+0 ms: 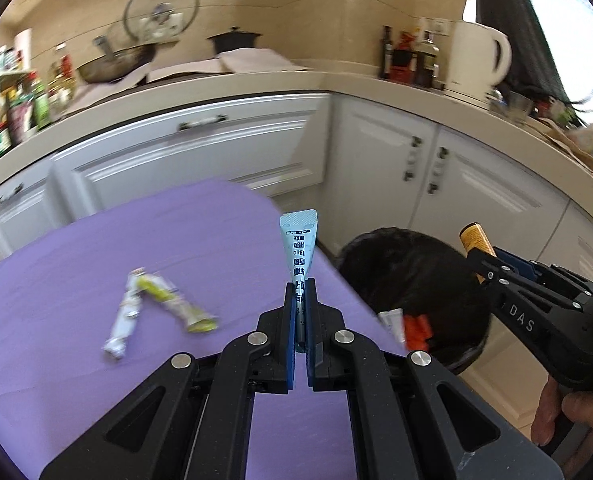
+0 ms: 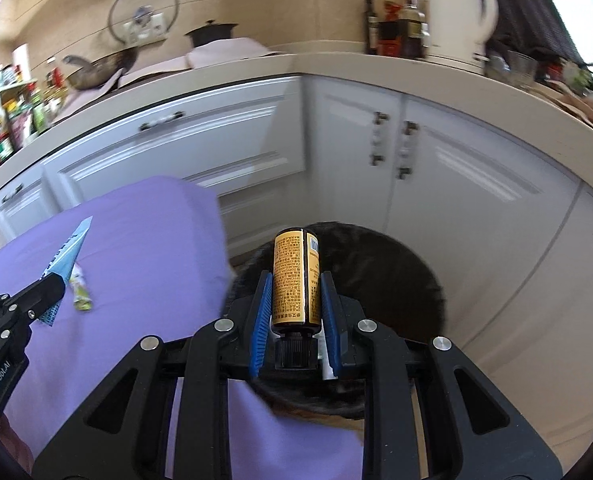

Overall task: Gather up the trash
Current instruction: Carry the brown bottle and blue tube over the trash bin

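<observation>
The left gripper [image 1: 301,300] is pressed together on a flat pale-blue paper sachet [image 1: 299,246] printed with dark characters, which are seen upside down and cannot be read. The sachet is held upright above the purple tablecloth [image 1: 96,248], near the cloth's right edge. The right gripper [image 2: 296,300] is clamped by its blue pads on a small yellow-labelled bottle with a black cap [image 2: 296,280], cap towards the camera. Fine print and a barcode are seen on the label, too small to read. "DAS" is read on the right gripper's arm in the left view, and "GenRobot.AI" on the left gripper's body in the right view. The bottle is held over a round bin lined with a black bag [image 1: 416,280], set just beside the cloth's right edge. Two crumpled white-and-yellow wrappers [image 1: 156,304] are lying on the cloth, left of the sachet. Beyond, white cabinet doors [image 2: 352,152], a beige worktop [image 1: 280,84] and a white kettle [image 2: 460,16] are seen.
</observation>
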Motion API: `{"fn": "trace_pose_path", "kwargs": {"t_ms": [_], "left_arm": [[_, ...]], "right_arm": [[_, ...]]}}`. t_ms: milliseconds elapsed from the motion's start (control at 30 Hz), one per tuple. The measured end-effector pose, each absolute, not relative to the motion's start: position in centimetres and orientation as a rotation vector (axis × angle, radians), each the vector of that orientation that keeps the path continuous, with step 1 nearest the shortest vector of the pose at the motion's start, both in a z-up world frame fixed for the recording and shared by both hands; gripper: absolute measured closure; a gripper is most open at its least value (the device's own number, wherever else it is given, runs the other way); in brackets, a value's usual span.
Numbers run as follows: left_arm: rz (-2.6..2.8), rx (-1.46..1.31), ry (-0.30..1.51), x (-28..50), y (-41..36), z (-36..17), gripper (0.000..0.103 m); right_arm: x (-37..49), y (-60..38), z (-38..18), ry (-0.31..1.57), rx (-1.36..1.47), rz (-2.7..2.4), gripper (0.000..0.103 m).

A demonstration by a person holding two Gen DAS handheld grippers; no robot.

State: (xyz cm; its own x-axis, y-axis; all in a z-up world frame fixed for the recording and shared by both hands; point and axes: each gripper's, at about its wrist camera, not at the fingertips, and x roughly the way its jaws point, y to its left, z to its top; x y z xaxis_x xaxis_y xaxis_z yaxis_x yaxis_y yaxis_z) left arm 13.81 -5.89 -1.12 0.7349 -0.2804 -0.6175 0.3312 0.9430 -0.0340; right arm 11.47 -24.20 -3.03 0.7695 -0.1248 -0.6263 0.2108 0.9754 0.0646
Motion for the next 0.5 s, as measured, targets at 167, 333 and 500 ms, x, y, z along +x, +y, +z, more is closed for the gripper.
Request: {"fn": "trace_pose_path", "kwargs": {"t_ms": [167, 333, 500], "left_arm": [[-0.365, 0.102, 0.667, 14.4, -9.1, -1.6, 0.099], [-0.376, 0.121, 0.674, 15.4, -11.4, -2.4, 0.099], [-0.373, 0.136, 0.691, 16.7, -13.3, -3.4, 0.099]], "right_arm": [[11.7, -26.7, -3.5, 0.666, 0.148, -0.222, 0.080], [12.4, -28.2, -4.2, 0.665, 0.149, -0.244, 0.080], [13.4, -29.3, -5.0, 0.668, 0.154, -0.258, 0.080]]}}
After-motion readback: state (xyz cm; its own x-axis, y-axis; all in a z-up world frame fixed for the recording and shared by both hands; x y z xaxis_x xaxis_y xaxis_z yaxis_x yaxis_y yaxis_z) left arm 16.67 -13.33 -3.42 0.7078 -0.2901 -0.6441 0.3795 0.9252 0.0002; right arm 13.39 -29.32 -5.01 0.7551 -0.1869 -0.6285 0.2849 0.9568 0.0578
